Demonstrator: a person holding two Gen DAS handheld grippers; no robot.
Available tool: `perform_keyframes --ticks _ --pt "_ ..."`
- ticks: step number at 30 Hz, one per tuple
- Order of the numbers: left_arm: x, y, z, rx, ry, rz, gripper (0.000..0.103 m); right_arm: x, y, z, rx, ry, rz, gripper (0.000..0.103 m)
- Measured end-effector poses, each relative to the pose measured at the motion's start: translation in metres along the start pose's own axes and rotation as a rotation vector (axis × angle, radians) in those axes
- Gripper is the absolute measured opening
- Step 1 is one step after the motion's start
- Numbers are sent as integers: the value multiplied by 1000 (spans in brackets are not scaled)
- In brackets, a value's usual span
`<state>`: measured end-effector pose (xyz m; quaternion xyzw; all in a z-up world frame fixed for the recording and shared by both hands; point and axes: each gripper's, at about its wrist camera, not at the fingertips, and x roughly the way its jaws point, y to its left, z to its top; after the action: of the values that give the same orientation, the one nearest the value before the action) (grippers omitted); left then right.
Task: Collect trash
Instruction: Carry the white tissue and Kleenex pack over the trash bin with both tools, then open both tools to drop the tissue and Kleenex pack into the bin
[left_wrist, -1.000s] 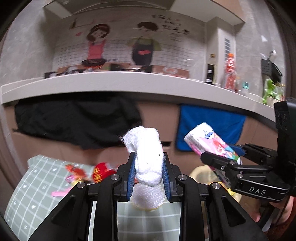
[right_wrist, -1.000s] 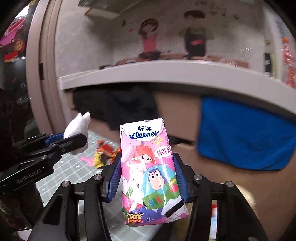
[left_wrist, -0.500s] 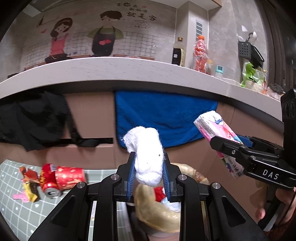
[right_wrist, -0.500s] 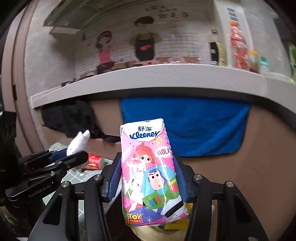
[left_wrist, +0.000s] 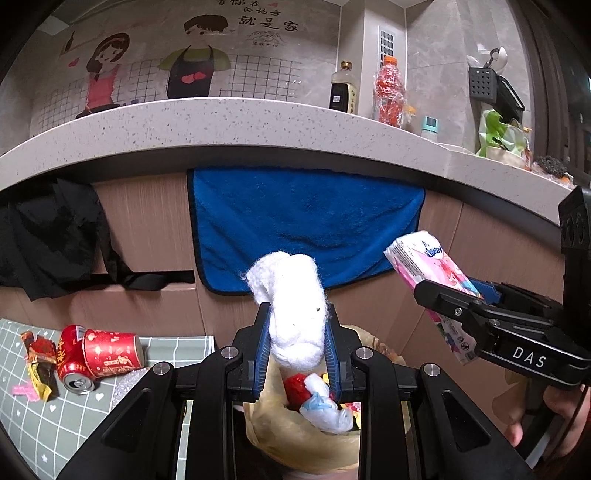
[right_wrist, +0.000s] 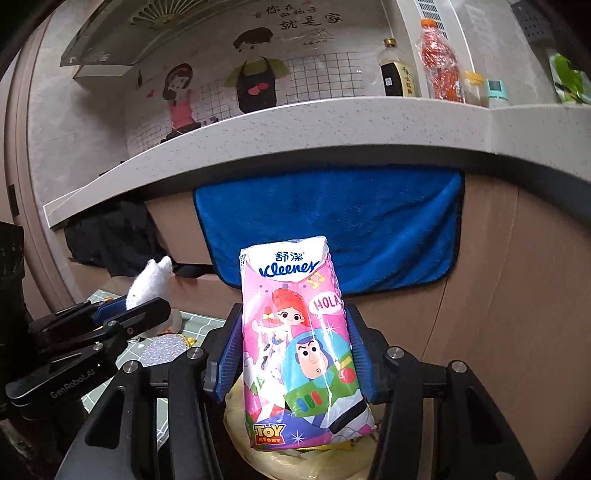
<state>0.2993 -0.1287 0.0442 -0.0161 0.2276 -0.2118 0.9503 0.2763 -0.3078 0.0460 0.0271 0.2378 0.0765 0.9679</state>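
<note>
My left gripper is shut on a white wad of tissue and holds it just above the yellow-lined trash bin, which holds red and white scraps. My right gripper is shut on a pink Kleenex tissue pack, above the bin's yellow liner. In the left wrist view the right gripper with the pack is to the right of the bin. In the right wrist view the left gripper with the wad is at the left.
On the green checked mat at the left lie a red can, a red paper cup and snack wrappers. A blue towel and a black cloth hang on the cabinet under the counter.
Both grippers have swung right, from over the mat to over the trash bin, with the tissue wad and the Kleenex pack still held. The bin has come more fully into view below.
</note>
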Motion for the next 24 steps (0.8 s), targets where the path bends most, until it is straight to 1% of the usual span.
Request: perform_keyframes --ticks 14,24 --pt "24 3 -5 -20 22 -23 26 18 -15 -8 33 30 -18 49" --pt "55 7 -12 -42 77 -54 26 40 -27 -15 65 64 -24 49"
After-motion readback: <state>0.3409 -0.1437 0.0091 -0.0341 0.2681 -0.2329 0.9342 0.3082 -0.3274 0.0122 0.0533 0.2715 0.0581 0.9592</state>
